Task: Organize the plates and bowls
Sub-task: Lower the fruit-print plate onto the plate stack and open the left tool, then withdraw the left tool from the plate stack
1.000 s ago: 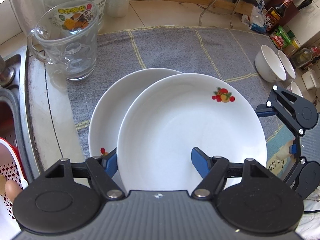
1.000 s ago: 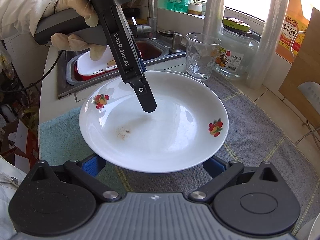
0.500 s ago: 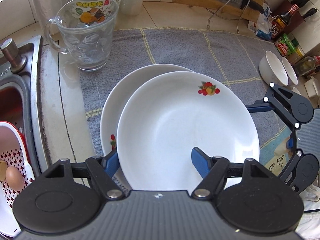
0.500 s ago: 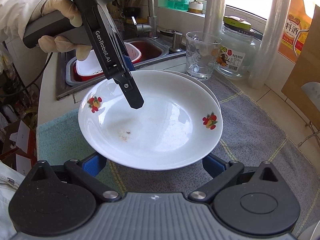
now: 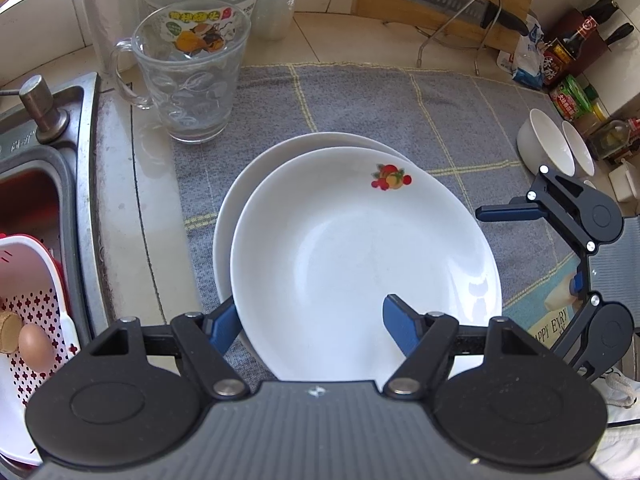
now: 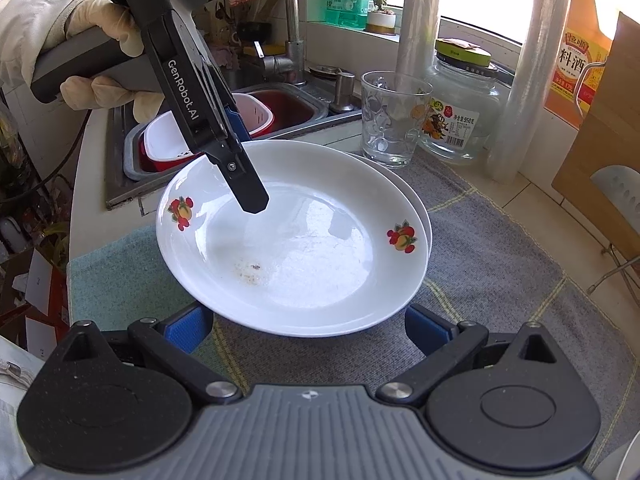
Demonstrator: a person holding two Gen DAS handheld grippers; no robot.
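A white plate with fruit prints [image 5: 360,248] [image 6: 296,240] is held by its near rim in my left gripper [image 5: 308,320], tilted just above a second white plate [image 5: 240,184] [image 6: 424,208] that lies on the grey towel [image 5: 400,112]. One left finger lies over the held plate's inside, the other under its rim, as the right wrist view shows [image 6: 248,192]. My right gripper [image 6: 308,330] is open and empty, close to the plate's near edge; it also shows in the left wrist view [image 5: 568,264]. Two white bowls [image 5: 544,146] stand at the towel's far right.
A glass mug [image 5: 188,80] and a glass jar [image 6: 460,112] stand behind the plates. The sink [image 5: 36,184] with a red-and-white strainer basket [image 5: 28,312] is at the left. A cutting board with a cleaver [image 5: 452,0] and bottles [image 5: 560,60] stand at the back right.
My left gripper has carried the held plate toward the sink side, so it now covers most of the lower plate. The right gripper has stayed open near the rim.
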